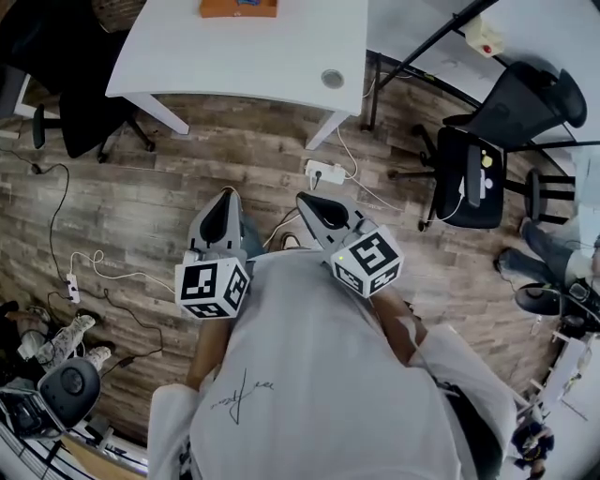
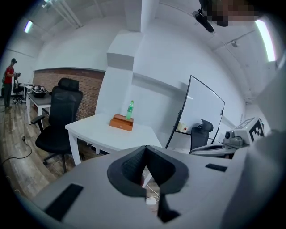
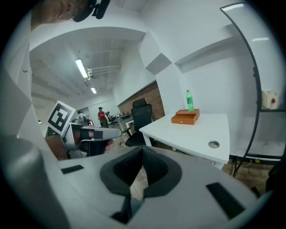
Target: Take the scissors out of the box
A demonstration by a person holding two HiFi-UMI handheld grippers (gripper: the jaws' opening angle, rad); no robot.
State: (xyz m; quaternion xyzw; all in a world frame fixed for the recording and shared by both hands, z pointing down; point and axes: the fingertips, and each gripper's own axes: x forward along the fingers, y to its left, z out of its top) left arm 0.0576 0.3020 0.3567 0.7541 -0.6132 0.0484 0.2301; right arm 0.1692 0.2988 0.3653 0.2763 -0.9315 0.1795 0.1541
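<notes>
The left gripper (image 1: pixel 223 202) and the right gripper (image 1: pixel 314 204) both have their jaws closed together on nothing, well apart from the surface (image 1: pixel 281 66). The box (image 1: pixel 238 8) sits at the far edge of the surface. The scissors don't show and are presumably inside it. A bottle (image 2: pixel 130 110) stands just behind the box, so a careless reach could topple it. A power strip (image 1: pixel 323 172) lies on the floor near the surface and could catch a foot.
</notes>
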